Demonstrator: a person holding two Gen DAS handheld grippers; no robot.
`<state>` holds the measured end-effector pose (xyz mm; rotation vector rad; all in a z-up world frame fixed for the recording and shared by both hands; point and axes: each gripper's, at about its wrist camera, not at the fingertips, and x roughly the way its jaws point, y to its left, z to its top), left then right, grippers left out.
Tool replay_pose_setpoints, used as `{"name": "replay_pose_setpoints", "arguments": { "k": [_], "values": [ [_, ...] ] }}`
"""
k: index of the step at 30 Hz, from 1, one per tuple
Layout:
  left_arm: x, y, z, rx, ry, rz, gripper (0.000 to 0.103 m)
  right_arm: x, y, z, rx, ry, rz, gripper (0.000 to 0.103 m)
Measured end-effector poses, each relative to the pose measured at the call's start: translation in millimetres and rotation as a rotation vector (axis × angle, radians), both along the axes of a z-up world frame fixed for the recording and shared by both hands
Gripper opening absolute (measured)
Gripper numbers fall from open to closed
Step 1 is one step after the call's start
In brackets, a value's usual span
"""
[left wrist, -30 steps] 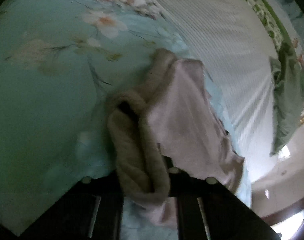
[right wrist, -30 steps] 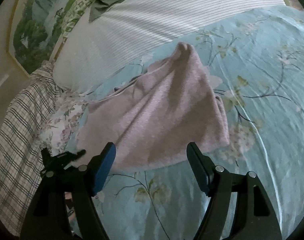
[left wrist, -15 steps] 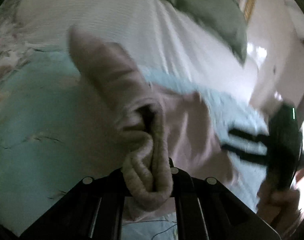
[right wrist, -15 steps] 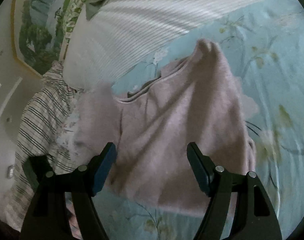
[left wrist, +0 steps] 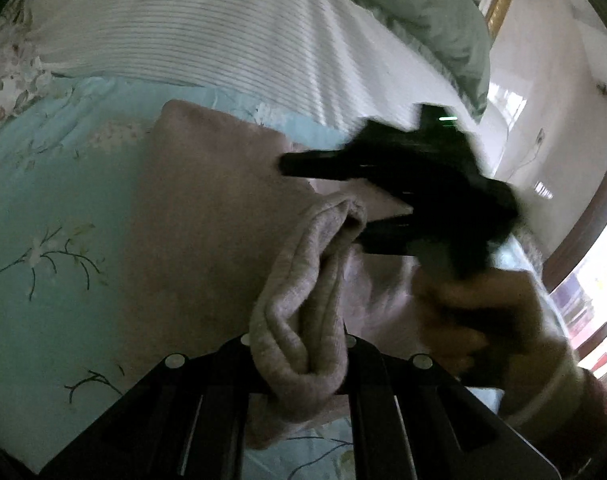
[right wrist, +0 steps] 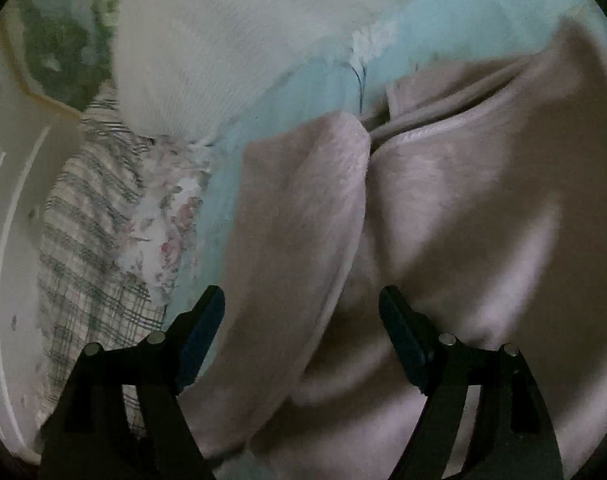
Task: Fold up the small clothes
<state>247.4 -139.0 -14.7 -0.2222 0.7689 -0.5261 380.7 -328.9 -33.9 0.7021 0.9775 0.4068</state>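
Garment (left wrist: 207, 216): pale pink fleece piece, lying on the floral sheet (left wrist: 43, 200), just below the white striped pillow (left wrist: 207, 36). All places given relative to the garment.

Left gripper (left wrist: 299, 344): jaws together, clamped on a bunched ribbed edge of the garment. The bunch rises out of the jaws and folds over toward the garment's middle.

Right gripper (right wrist: 301, 316): jaws wide apart and just now opening further. Fleece lies in the gap between them, a fold running up the middle; the blue pads (right wrist: 201, 332) do not press on it. In the left wrist view this gripper (left wrist: 403, 196) shows as a blurred black shape over the garment's right side, with the hand (left wrist: 475, 320) holding it below, and one finger tip close to the raised ribbed bunch.

Around the garment: a grey-green pillow (left wrist: 431, 20) beyond the striped pillow; a plaid cloth (right wrist: 87, 240) off the garment's left side in the right wrist view, at the bed edge.
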Motion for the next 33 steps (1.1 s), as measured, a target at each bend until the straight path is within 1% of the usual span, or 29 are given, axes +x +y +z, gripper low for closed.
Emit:
{"name": "replay_pose_setpoints", "arguments": {
  "k": [1,2,4,5,7,9,10,11,13,14,16,17,20,22,25,28,30,31,33],
  "values": [
    [0.8,0.6,1.9,-0.003,0.001,0.000,0.006,11.9,3.0,-6.4,0.046,0.010,0.009,0.080],
    [0.6,0.1,3.4,0.000,-0.002,0.000,0.006,17.0,3.4,-8.4,0.071,0.009,0.002,0.077],
    [-0.7,-2.7,7.8,0.011,-0.006,-0.001,0.006,24.2,0.7,-5.2,0.115,-0.002,-0.010,0.024],
    [-0.8,-4.3,10.7,0.015,-0.009,0.000,0.006,22.8,-3.3,1.0,0.131,-0.020,-0.019,0.022],
    [-6.7,-4.6,20.8,0.013,-0.024,-0.003,0.006,12.8,-11.1,25.3,0.126,-0.094,-0.020,0.017],
    [-10.4,-11.7,32.6,-0.020,-0.039,-0.030,0.006,0.7,-20.2,48.1,0.100,-0.156,-0.015,0.016],
    [-12.6,-16.7,37.7,-0.036,-0.045,-0.045,0.006,-10.5,-32.0,64.2,0.080,-0.196,-0.024,0.016],
    [-15.6,-23.0,42.2,-0.049,-0.055,-0.064,0.006,-15.2,-39.1,71.4,0.066,-0.211,-0.031,0.015],
    [-21.8,-46.5,50.0,-0.069,-0.073,-0.117,0.006,-33.1,-63.9,89.0,-0.003,-0.254,-0.065,0.015],
    [-23.7,-57.4,50.1,-0.066,-0.077,-0.135,0.006,-37.8,-72.8,90.9,-0.026,-0.259,-0.080,0.015],
    [-25.3,-81.2,45.9,-0.050,-0.074,-0.161,0.007,-44.9,-92.9,84.9,-0.061,-0.235,-0.118,0.015],
    [-24.9,-91.6,40.8,-0.042,-0.068,-0.171,0.007,-47.4,-104.8,75.2,-0.090,-0.205,-0.144,0.015],
    [-19.7,-120.1,15.0,-0.012,-0.001,-0.200,0.007,-49.5,-125.3,44.8,-0.122,-0.134,-0.177,0.015],
    [-18.4,-129.0,2.7,0.011,0.025,-0.203,0.007,-50.0,-131.5,32.6,-0.123,-0.120,-0.184,0.015],
    [-18.5,-133.8,-5.1,0.029,0.041,-0.204,0.007,-51.5,-133.8,33.1,-0.137,-0.133,-0.187,0.015],
    [-17.6,-133.7,2.1,0.029,0.024,-0.217,0.007,-54.6,-132.6,42.0,-0.176,-0.153,-0.191,0.015],
    [-13.5,-139.6,2.3,0.038,0.020,-0.229,0.007,-54.0,-129.8,40.5,-0.239,-0.134,-0.197,0.015],
    [-7.7,-143.2,-2.4,0.045,0.028,-0.238,0.007,-54.3,-128.7,38.0,-0.275,-0.117,-0.201,0.018],
    [-1.6,-145.9,-13.8,0.072,0.071,-0.251,0.008,-57.9,-126.9,34.3,-0.299,-0.091,-0.211,0.020]
  ]
}}
